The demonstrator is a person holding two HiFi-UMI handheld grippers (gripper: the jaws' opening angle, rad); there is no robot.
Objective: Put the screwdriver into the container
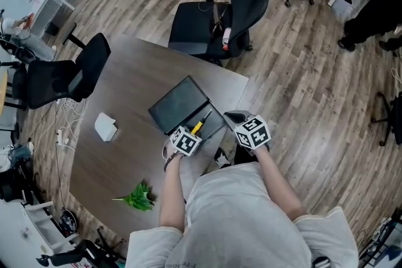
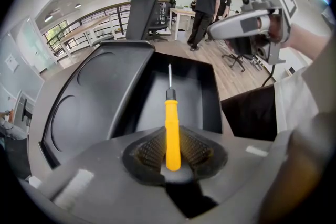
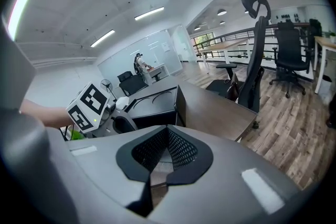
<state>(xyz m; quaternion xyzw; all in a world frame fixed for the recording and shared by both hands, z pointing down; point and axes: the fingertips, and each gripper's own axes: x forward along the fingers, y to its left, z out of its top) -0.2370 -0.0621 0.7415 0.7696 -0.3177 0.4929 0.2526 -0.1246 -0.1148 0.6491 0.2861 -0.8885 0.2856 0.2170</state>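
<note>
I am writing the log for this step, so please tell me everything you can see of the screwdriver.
The screwdriver has a plain yellow handle, plastic by its look, a short black collar and a thin metal shaft. The left hand-held gripper is shut on the handle's butt end, clamping it from both sides. The tool points straight away from the gripper, its shaft over the open black container. Whether the tip touches the container cannot be told.
</note>
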